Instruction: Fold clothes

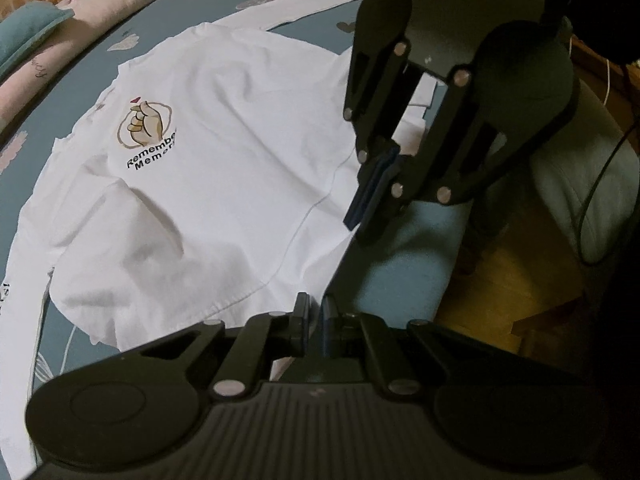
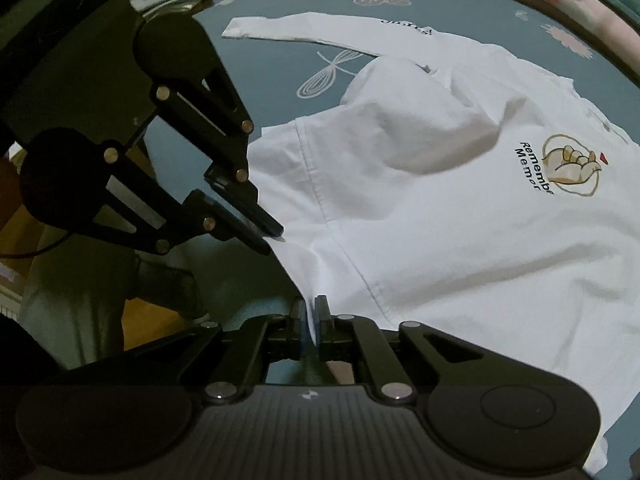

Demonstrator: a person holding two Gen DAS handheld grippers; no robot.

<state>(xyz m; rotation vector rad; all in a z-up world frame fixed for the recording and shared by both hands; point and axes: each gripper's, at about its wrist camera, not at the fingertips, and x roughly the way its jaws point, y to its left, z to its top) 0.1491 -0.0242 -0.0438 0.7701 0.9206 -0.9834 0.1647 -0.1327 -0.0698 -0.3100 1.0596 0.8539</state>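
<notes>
My left gripper (image 1: 316, 320) and right gripper (image 2: 310, 320) are each clenched on the hem of the one white shirt (image 1: 224, 152) at the bed's (image 1: 404, 284) near edge. It's thin, limp cotton, likely to sag and crease, so hem corners suit. Farther off, two sleeves lie outstretched; two pillows (image 1: 80, 12) beyond.

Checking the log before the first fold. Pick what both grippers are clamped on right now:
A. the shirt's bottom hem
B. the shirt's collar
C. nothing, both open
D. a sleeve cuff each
A: the left gripper and right gripper are each shut on the hem edge of the white shirt, while one sleeve lies free on the bedspread.
</notes>
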